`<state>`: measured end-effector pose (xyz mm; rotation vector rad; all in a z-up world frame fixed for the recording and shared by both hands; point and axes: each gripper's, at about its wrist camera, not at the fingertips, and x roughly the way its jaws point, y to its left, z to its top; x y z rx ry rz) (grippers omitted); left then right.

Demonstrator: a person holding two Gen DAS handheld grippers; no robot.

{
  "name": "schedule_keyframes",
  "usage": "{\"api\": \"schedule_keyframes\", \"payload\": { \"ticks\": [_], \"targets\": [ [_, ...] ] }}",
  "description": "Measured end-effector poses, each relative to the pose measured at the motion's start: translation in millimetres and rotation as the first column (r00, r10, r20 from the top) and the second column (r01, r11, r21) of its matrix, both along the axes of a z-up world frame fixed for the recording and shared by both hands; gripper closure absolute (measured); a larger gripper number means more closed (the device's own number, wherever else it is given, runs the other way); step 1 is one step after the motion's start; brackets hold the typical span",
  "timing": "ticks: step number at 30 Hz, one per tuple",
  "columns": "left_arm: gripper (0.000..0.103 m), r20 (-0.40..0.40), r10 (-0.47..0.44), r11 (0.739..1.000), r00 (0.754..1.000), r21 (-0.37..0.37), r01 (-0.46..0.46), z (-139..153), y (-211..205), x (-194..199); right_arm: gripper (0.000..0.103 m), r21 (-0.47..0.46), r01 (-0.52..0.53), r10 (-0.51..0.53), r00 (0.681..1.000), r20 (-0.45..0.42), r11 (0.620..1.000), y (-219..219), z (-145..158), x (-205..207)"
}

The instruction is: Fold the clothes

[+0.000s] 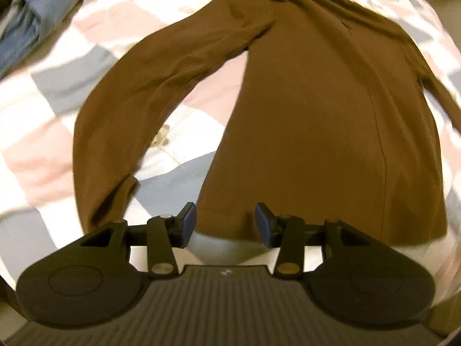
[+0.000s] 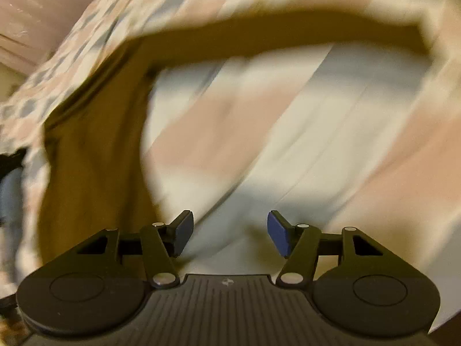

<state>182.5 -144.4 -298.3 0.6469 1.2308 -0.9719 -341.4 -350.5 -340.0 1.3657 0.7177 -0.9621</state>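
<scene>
A brown long-sleeved top lies spread flat on a checked bedspread. One sleeve curves down along its left side. My left gripper hovers open just over the bottom hem, with the hem's left part showing between its blue pads, which do not press on it. The right wrist view is blurred. There the top's body is at the left and its other sleeve stretches out to the right. My right gripper is open over bare bedspread, beside the body's edge, with nothing between its fingers.
Folded blue clothes lie at the bed's far left corner. A blue patch shows at the left edge of the right wrist view. The pink, grey and white bedspread reaches out on both sides of the top.
</scene>
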Motion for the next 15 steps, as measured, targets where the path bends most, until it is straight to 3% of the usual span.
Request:
{"api": "schedule_keyframes", "payload": {
  "ticks": [3,6,8,10,11,12,15],
  "targets": [
    [0.061,-0.055,0.116,0.993,0.992,-0.001,-0.116,-14,-2,16,0.045,0.067,0.051,-0.058,0.992,0.112,0.996,16,-20,14],
    [0.059,-0.121,0.216,0.976,0.969,0.014,-0.216,-34,-4,30,0.045,0.113,0.058,-0.073,0.988,0.135,0.992,17,-40,19],
    [0.058,-0.148,0.244,0.97,0.958,0.025,-0.243,-46,-5,33,0.045,0.14,0.033,-0.053,0.989,0.138,0.99,18,-55,31],
    [0.068,-0.158,0.234,0.972,0.959,0.025,-0.233,-51,-7,31,0.049,0.151,-0.003,-0.018,0.99,0.138,0.989,24,-69,44],
    [0.091,-0.165,0.223,0.975,0.961,0.025,-0.222,-52,-7,29,0.078,0.161,-0.025,0.001,0.989,0.149,0.987,25,-71,51],
    [0.098,-0.179,0.21,0.978,0.961,0.025,-0.209,-50,-8,28,0.097,0.176,-0.049,0.023,0.988,0.151,0.983,26,-72,56],
    [0.099,-0.195,0.163,0.985,0.967,-0.028,-0.172,-26,-1,25,0.099,0.133,-0.098,0.08,0.988,0.133,0.986,29,-46,51]
  ]
}}
